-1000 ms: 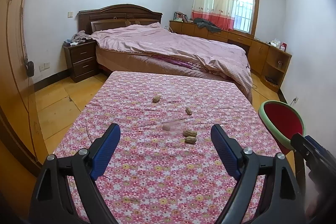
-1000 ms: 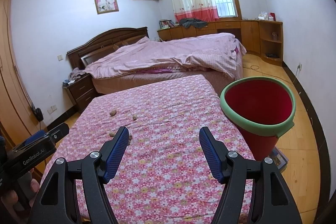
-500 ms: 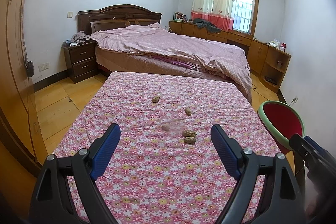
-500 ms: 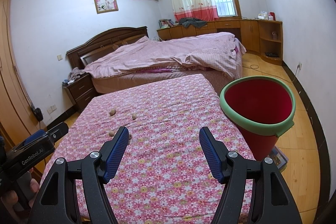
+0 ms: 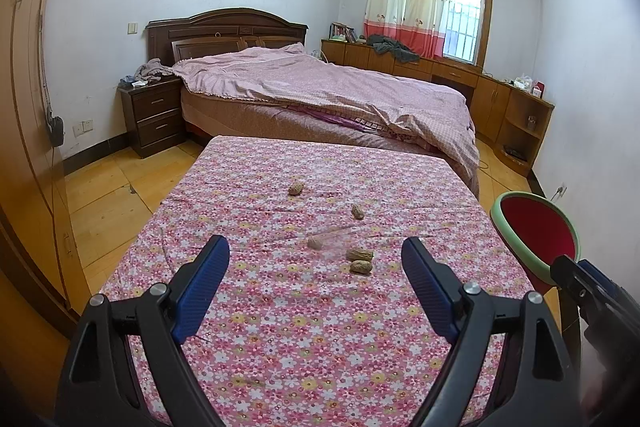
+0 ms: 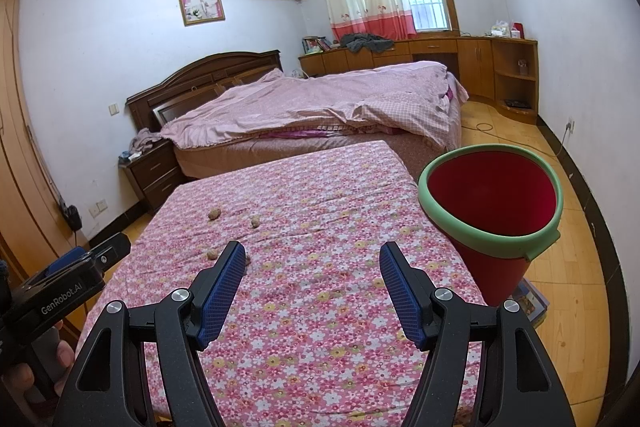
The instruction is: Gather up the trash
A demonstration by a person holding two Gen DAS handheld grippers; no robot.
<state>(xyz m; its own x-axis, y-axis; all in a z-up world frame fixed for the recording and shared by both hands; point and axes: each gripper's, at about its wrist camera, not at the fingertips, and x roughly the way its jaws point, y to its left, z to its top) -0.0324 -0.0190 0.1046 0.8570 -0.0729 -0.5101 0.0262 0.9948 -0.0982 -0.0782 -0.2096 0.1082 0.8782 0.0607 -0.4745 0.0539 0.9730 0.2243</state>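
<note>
Five peanuts are scattered on the table; both the left gripper and the right gripper are held wide, empty, near it.

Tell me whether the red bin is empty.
Apparently empty: the red bin shows only bare red wall inside, though its bottom is hidden.

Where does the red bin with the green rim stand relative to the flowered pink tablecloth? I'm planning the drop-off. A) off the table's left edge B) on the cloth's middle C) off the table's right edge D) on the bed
C: the red bin with the green rim stands off the right edge of the flowered pink tablecloth, over the wooden floor.
</note>
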